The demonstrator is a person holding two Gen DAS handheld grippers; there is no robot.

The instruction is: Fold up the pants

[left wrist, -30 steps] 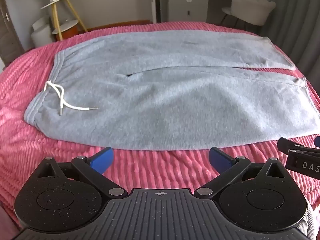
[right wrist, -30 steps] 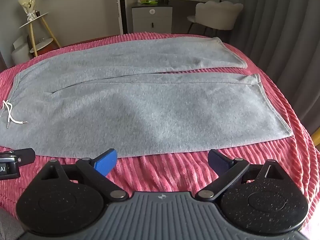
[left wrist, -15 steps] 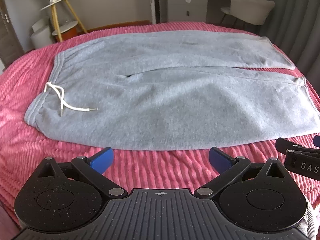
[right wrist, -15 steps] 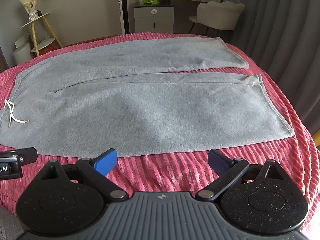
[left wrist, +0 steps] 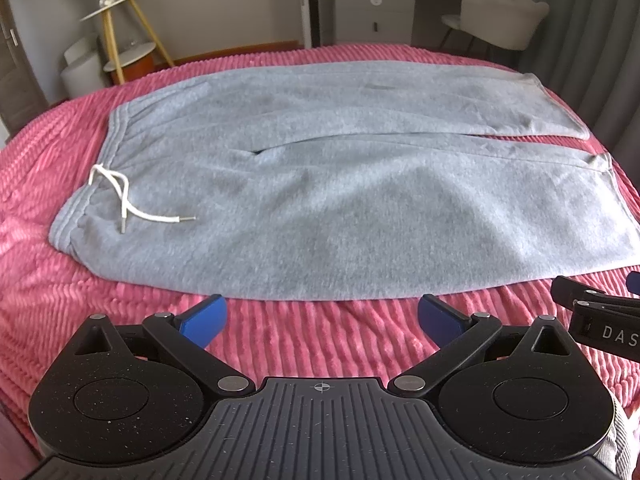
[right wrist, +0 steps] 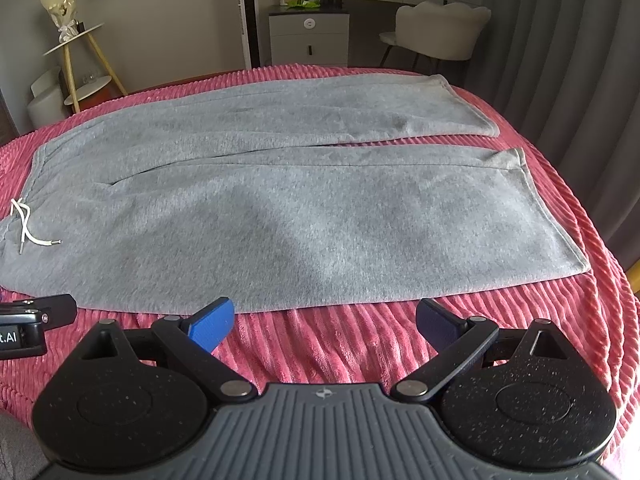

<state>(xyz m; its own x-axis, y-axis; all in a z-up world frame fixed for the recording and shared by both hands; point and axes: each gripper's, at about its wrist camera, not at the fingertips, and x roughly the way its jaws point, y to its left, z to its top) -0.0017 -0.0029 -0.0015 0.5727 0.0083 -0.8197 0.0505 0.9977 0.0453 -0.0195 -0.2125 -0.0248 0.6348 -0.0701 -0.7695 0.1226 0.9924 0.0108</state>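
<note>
Grey sweatpants (left wrist: pixel 320 184) (right wrist: pixel 280 208) lie flat and spread out on a pink ribbed bedspread (left wrist: pixel 304 344) (right wrist: pixel 340 344), waistband to the left, both legs side by side running right. A white drawstring (left wrist: pixel 128 204) (right wrist: pixel 26 228) rests on the waist. My left gripper (left wrist: pixel 320 318) hovers open just short of the pants' near edge, nothing between its blue pads. My right gripper (right wrist: pixel 325 322) is also open and empty, near the same edge, further toward the leg cuffs. The right gripper's black body (left wrist: pixel 600 320) shows at the left wrist view's right edge.
A gold-legged side table (left wrist: pixel 120 36) and white stools stand beyond the bed at left. A grey drawer cabinet (right wrist: pixel 308 36) and a pale chair (right wrist: pixel 436 36) are behind the bed. Grey curtains (right wrist: pixel 580 80) hang at right. The bed's right edge drops off past the cuffs.
Both grippers have drifted very slightly; the view is nearly the same. The pants lie unchanged and both grippers stay open.
</note>
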